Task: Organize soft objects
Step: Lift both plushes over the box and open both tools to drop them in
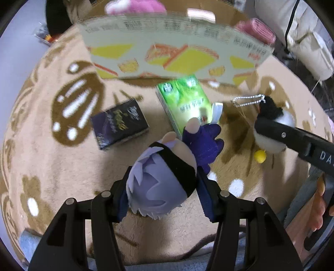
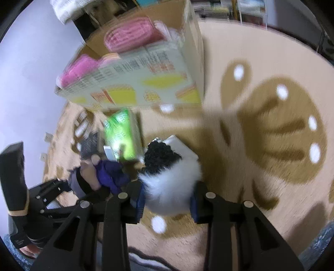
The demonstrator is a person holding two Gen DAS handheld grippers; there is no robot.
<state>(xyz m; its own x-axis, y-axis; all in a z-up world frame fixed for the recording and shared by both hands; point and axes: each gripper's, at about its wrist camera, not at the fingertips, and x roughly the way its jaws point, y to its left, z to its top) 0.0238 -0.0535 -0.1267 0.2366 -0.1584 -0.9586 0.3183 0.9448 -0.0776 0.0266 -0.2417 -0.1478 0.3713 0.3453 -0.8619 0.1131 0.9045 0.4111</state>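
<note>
My left gripper [image 1: 165,196] is shut on a plush doll [image 1: 165,177] with lilac hair, a black blindfold and a purple outfit, held above the rug. My right gripper [image 2: 167,200] is shut on a black-and-white fluffy penguin plush [image 2: 169,187] with a ball chain. In the left wrist view the penguin [image 1: 271,125] hangs in the right gripper's fingers [image 1: 277,129] at the right. In the right wrist view the doll [image 2: 100,175] sits in the left gripper at the left. A cardboard box [image 1: 173,54] ahead holds pink soft items [image 2: 127,35].
A green tissue pack [image 1: 185,102] and a dark purple pack [image 1: 121,125] lie on the beige patterned rug [image 1: 41,156] in front of the box. A white flat object [image 2: 181,146] lies under the penguin. Shelves with books stand at the back right [image 2: 219,8].
</note>
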